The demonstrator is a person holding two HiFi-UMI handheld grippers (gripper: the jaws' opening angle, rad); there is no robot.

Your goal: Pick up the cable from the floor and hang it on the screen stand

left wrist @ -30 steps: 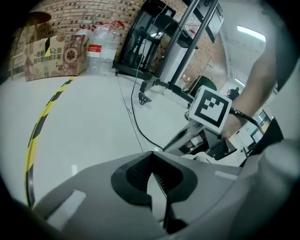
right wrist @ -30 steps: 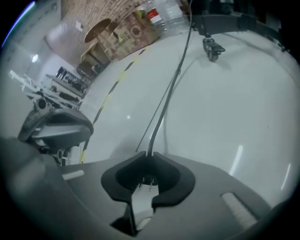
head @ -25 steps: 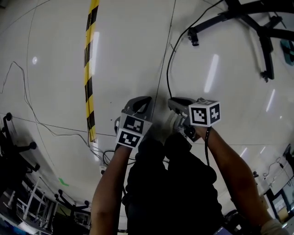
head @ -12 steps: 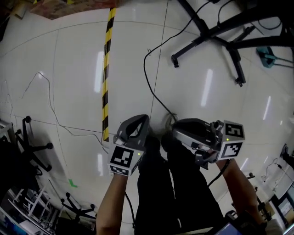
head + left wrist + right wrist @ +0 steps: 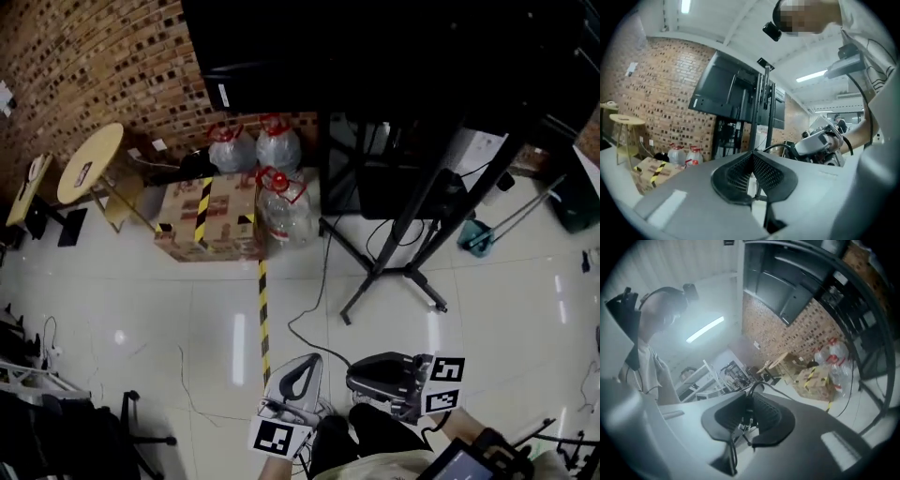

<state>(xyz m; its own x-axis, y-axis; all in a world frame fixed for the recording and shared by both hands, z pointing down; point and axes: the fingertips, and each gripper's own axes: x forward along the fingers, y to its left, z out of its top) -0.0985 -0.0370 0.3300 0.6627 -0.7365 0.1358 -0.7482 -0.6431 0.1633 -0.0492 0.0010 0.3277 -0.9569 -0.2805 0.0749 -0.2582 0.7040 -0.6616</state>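
We had the right gripper (image 5: 749,398) clenched on the black cable (image 5: 751,390), which looped up out of its jaws and trailed over the floor (image 5: 187,309) toward the screen stand (image 5: 427,225). Our left gripper (image 5: 753,154) sat just beside the right one, its jaws pressed together at the tips; we could not tell whether any cable was pinched there. Both grippers were well apart from the stand

No text can be read; the white sticker (image 5: 223,95) on the black screen (image 5: 375,56) is too small.
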